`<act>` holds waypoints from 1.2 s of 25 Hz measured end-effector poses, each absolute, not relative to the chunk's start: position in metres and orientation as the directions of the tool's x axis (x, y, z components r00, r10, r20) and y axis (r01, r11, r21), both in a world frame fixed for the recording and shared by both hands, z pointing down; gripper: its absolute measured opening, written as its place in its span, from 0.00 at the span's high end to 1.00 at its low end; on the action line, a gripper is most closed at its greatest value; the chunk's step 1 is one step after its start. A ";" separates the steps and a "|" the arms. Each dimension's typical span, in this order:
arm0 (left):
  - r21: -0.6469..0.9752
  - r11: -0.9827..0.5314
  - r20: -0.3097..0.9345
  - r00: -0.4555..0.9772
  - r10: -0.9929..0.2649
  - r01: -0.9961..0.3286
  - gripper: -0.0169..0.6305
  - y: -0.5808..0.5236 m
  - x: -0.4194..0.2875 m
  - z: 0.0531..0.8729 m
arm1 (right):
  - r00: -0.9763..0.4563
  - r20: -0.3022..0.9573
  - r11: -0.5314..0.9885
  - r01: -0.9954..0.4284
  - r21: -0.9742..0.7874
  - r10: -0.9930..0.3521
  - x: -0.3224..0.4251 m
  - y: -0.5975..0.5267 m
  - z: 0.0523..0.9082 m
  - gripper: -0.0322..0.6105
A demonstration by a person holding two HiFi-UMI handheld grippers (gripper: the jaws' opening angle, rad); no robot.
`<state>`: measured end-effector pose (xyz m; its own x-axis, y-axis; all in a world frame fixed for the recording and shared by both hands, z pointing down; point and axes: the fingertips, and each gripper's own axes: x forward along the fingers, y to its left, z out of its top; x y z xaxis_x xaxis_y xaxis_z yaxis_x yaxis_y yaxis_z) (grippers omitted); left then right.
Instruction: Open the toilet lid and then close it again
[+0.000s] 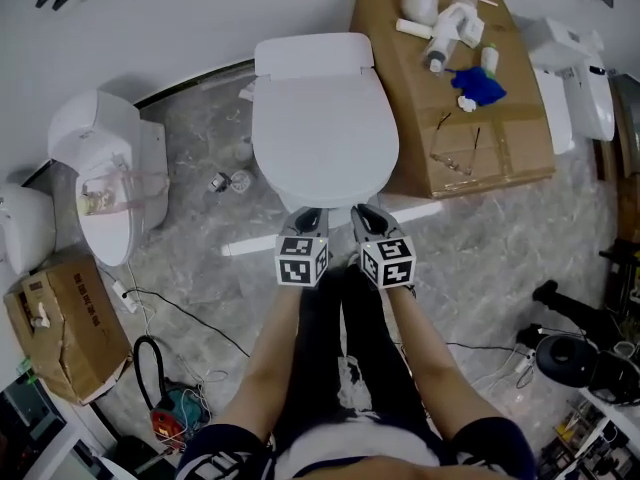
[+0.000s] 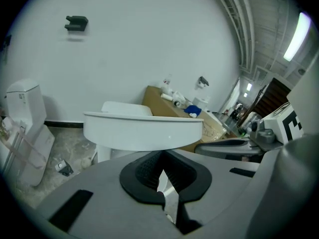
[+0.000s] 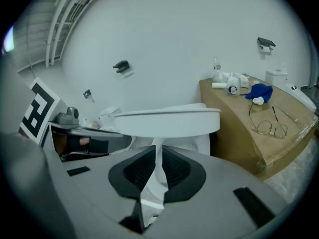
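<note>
A white toilet [image 1: 322, 118] stands by the wall with its lid [image 1: 325, 133] lying flat and closed. Both grippers hover just in front of the lid's front edge, side by side, touching nothing. My left gripper [image 1: 308, 218] is shut and empty; in the left gripper view its pads [image 2: 149, 169] meet below the lid's rim [image 2: 144, 128]. My right gripper [image 1: 368, 216] holds nothing and is almost closed. In the right gripper view a narrow slit shows between its pads [image 3: 139, 171], under the lid's rim [image 3: 167, 121].
A big cardboard box [image 1: 500, 148] right of the toilet carries white fittings, a blue cloth [image 1: 478, 86] and glasses. Another toilet [image 1: 105, 183] stands at the left, a smaller box [image 1: 65, 328] lower left, a white fixture [image 1: 580, 88] far right. Cables lie on the floor.
</note>
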<state>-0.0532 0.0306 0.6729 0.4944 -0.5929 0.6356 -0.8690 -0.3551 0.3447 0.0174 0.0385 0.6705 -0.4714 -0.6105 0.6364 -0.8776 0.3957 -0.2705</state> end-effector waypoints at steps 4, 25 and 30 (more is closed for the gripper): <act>0.362 -0.365 0.650 0.513 -0.561 -0.858 0.96 0.022 -0.052 0.663 | -0.445 0.637 0.369 -0.892 -0.260 -0.629 0.016 0.021 0.652 0.89; 0.360 -0.464 0.675 0.569 -0.469 -0.809 0.96 0.002 -0.057 0.613 | -0.445 0.644 0.308 -0.895 -0.322 -0.622 0.016 -0.014 0.615 0.90; 0.301 -0.520 0.661 0.568 -0.490 -0.799 0.96 0.011 -0.051 0.585 | -0.475 0.642 0.306 -0.880 -0.364 -0.602 0.013 -0.015 0.612 0.90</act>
